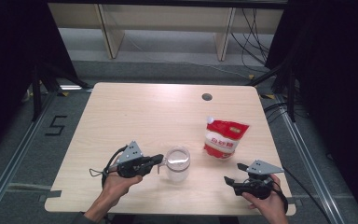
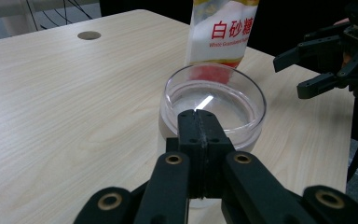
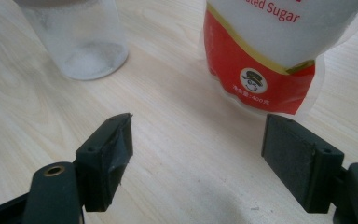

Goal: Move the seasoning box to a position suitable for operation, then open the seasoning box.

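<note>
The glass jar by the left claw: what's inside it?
The glass jar is open-topped; a thin layer of white grains lies on its bottom. The shut left claw covers its near wall.

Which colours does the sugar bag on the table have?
The sugar bag is red and white with a thin yellow band, best seen in the right gripper view.

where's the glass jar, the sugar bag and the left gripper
glass jar (image 1: 177, 164), high view, on its clear side wall below the rim
sugar bag (image 1: 224, 140), high view, on its red front panel
left gripper (image 2: 199, 122), left gripper view, at the tips of its closed jaws on the jar's near rim
</note>
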Available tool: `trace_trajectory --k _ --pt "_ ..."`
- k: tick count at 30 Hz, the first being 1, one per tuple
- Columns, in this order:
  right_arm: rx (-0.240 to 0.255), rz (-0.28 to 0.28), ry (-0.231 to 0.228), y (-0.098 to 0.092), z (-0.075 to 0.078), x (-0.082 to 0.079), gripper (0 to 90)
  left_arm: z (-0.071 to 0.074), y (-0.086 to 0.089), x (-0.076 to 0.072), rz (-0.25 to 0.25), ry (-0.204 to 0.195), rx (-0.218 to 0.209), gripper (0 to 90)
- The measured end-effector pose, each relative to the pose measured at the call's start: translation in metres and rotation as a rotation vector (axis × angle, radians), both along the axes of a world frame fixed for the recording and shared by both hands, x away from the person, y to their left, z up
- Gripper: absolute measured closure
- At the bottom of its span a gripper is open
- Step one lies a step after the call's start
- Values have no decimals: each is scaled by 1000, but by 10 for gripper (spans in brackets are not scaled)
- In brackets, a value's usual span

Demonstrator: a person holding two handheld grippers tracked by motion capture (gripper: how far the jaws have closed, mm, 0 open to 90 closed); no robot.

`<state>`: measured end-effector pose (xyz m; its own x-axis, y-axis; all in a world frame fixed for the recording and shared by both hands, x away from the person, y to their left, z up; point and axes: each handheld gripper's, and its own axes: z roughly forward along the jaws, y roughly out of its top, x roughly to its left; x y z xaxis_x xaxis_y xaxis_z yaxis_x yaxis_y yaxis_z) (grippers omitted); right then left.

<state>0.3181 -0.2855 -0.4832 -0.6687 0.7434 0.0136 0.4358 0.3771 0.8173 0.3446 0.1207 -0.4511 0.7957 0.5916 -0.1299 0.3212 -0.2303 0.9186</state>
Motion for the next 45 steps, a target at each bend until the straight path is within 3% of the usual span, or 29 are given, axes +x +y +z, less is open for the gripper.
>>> trace_trajectory --k 4,9,10,14,15,16,17,19,21,22,25,26,33,39,41,42,45 --pt "21 18 12 2 0 0 255 0 -1 1 -7 -5 3 890" --pt "14 -1 30 2 0 0 255 0 0 1 -1 -6 8 890" --pt "10 1 12 1 0 0 256 0 0 1 -3 -6 3 890" --pt "9 2 10 1 0 0 256 -1 0 0 -4 -6 -2 890" --pt "26 -6 44 4 0 -2 256 -1 0 0 1 -5 3 890" --pt "26 -6 44 4 0 -2 256 -1 0 0 1 -5 3 890" --pt "5 10 9 3 0 1 256 -1 1 0 0 -7 4 890" --pt "7 28 6 5 0 0 287 -1 1 0 -1 -6 2 890" --pt "20 16 45 8 1 -3 291 -1 0 0 -4 -7 -4 889" --pt "8 36 15 8 0 0 292 -1 0 0 -4 -7 -4 889" --pt "17 53 16 12 2 0 293 -2 0 0 -6 -11 -11 889" --pt "32 63 -6 16 3 -1 319 -2 0 0 -7 -12 -10 889" --pt "98 149 -6 31 4 5 415 -3 -1 -1 5 1 -6 889" --pt "120 184 -28 44 11 9 549 -4 1 -1 -3 -12 0 889" --pt "123 222 -74 54 16 14 657 -4 1 -1 -5 -14 -5 888" --pt "127 243 -98 57 16 17 666 -5 1 -1 0 -16 -6 887" --pt "139 242 -72 64 17 19 693 -5 2 -1 -5 -19 -3 886"
